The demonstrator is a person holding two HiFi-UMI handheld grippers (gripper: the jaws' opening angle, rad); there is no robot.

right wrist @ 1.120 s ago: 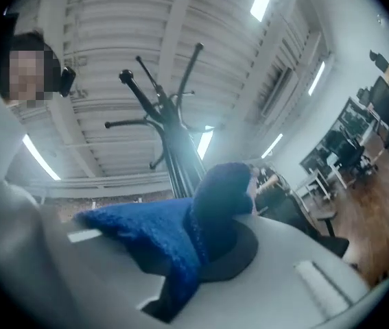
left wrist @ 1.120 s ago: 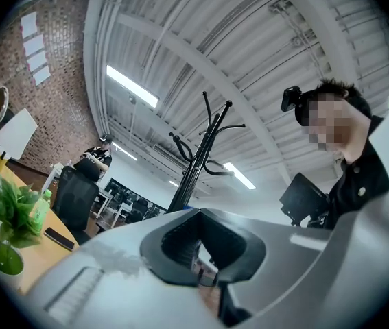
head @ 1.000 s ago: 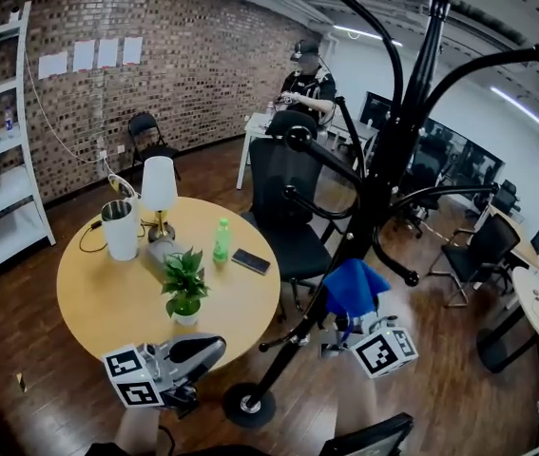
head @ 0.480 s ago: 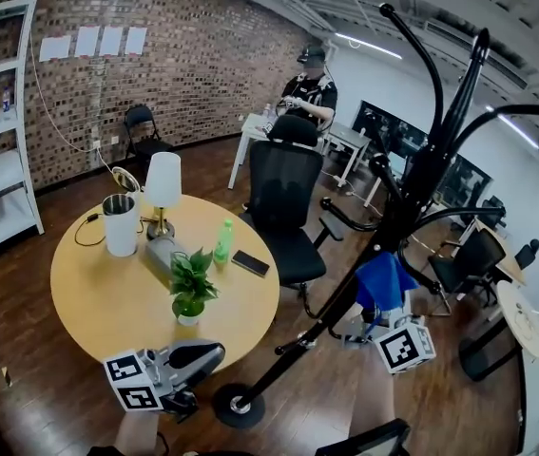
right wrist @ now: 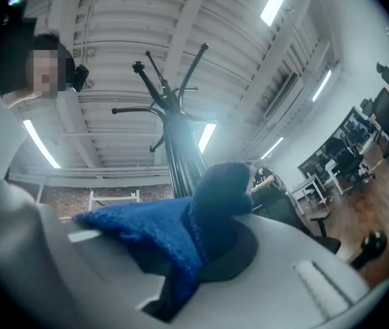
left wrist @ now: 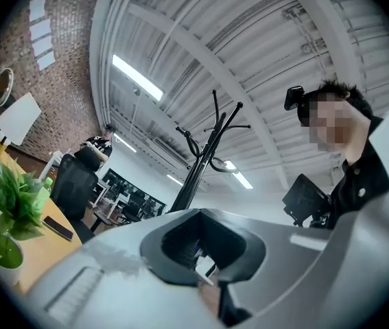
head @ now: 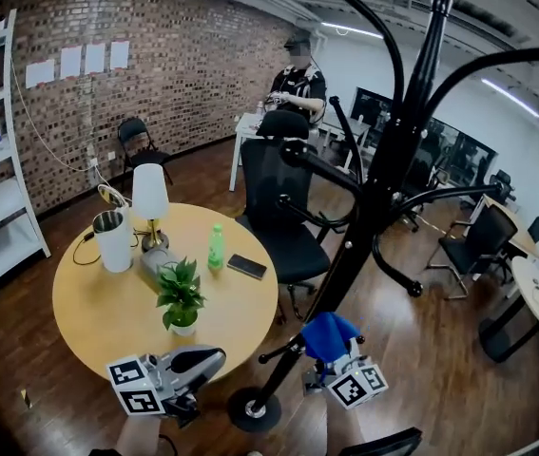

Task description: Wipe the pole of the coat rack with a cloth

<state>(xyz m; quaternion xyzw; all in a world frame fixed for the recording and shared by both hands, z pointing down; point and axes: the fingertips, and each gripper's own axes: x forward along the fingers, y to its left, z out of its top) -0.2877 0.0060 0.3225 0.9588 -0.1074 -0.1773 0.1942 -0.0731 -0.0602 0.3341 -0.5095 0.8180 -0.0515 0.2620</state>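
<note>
The black coat rack (head: pixel 383 174) leans up from its round base (head: pixel 250 408) to the hooks at the top. My right gripper (head: pixel 343 376) is shut on a blue cloth (head: pixel 327 334), which sits against the lower pole, just above a short side peg. In the right gripper view the cloth (right wrist: pixel 170 235) bulges over the jaws of my right gripper (right wrist: pixel 204 256), with the rack (right wrist: pixel 173 149) behind it. My left gripper (head: pixel 182 376) hangs by the table edge, shut and empty; the left gripper view shows the left gripper (left wrist: pixel 201 256) with the rack (left wrist: pixel 204 160) far off.
A round wooden table (head: pixel 88 307) at the left carries a potted plant (head: pixel 179 297), a lamp (head: pixel 148 196), a green bottle (head: pixel 216 247), a phone (head: pixel 247 266) and a white jug (head: pixel 112 237). A black office chair (head: pixel 279 193) stands behind the rack. A person (head: pixel 293 84) stands at the back.
My right gripper has slid the blue cloth down the pole, from mid-height to near the bottom. The left gripper has stayed by the table edge.
</note>
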